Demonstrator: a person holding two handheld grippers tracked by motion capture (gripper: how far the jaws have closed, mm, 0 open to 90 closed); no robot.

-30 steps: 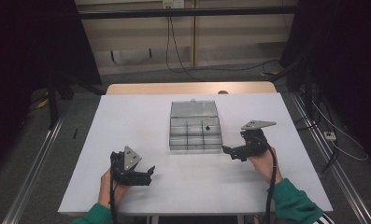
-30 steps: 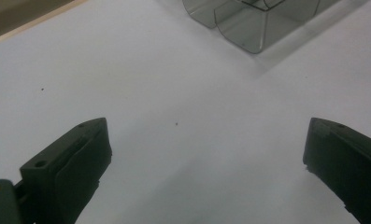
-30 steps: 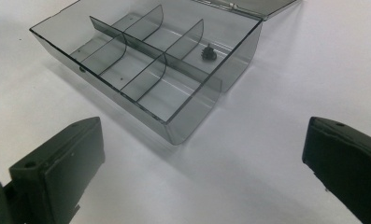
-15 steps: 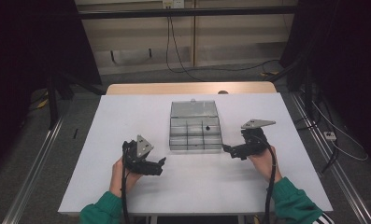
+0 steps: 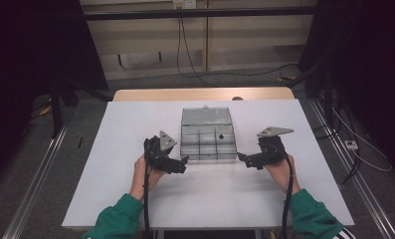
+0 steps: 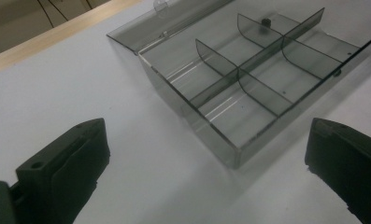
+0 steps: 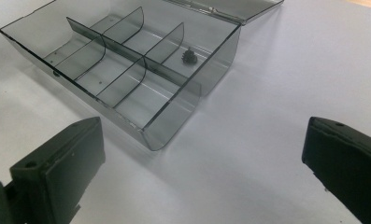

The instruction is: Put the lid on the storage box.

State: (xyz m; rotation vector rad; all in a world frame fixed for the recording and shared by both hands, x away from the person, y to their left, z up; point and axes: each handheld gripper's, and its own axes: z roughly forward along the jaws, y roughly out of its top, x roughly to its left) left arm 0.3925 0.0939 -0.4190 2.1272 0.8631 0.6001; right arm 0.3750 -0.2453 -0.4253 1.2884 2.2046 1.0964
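A clear smoky plastic box (image 5: 207,142) with dividers stands open mid-table, its lid (image 5: 205,117) laid flat behind it. A small black gear-like part (image 5: 221,136) lies in a far right compartment, also seen in the right gripper view (image 7: 189,56) and the left gripper view (image 6: 266,21). My left gripper (image 5: 184,163) is open just off the box's near left corner (image 6: 237,156). My right gripper (image 5: 242,158) is open off the near right corner (image 7: 157,140). Nothing sits between either pair of jaws.
The white table (image 5: 135,124) has a wooden strip (image 5: 200,93) along its far edge. Cables (image 5: 195,55) run over the floor behind. Metal rails (image 5: 36,174) flank the table on both sides.
My left gripper has moved right and forward, from the table's near left up to the box's near left corner. The right gripper has stayed put.
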